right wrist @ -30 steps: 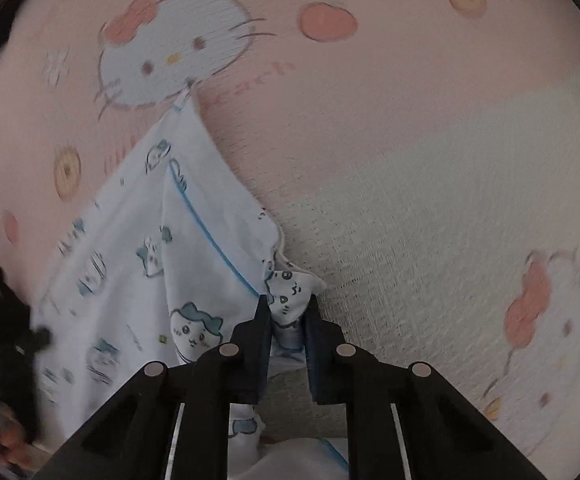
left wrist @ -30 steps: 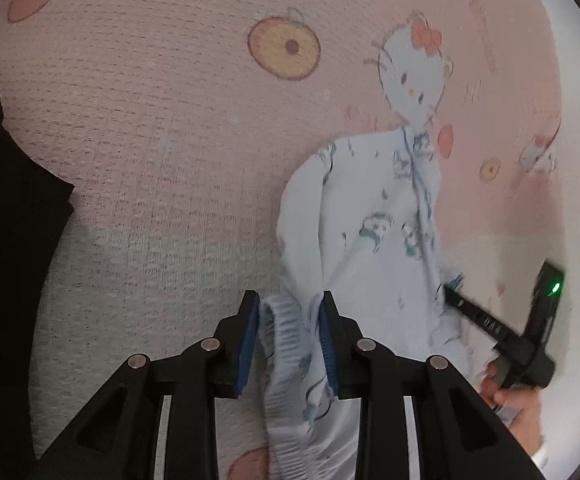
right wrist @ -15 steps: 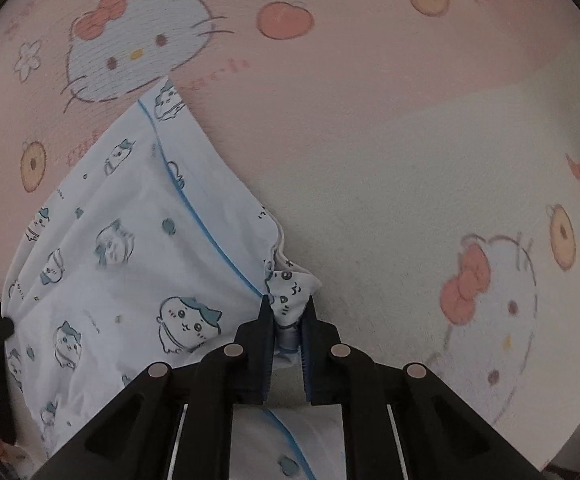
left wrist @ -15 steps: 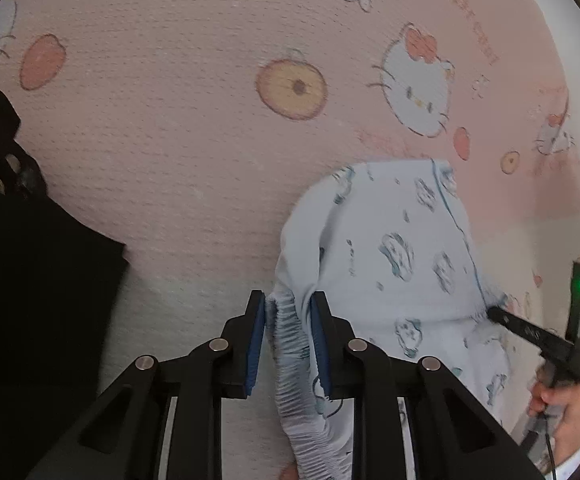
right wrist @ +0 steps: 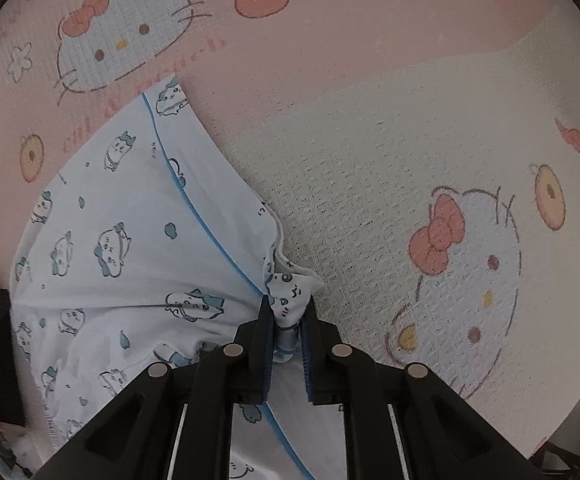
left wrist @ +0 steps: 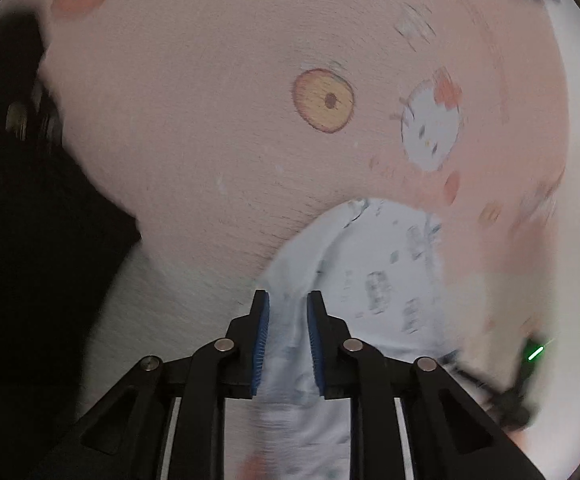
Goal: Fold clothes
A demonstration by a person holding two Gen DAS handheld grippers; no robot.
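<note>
On the pink cartoon-cat blanket [right wrist: 330, 60]: white garment [right wrist: 130, 240] with blue character print is lying spread.
Left gripper [left wrist: 286, 300]: blue pads are pinching a gathered edge of the garment; view is blurring.
Right gripper [right wrist: 288, 304]: fingers are clamping a bunched corner beside the blue piping [right wrist: 194, 208].
Containers: cannot tell of any.
Left edge: dark fabric [left wrist: 30, 260] is lying on the blanket.
</note>
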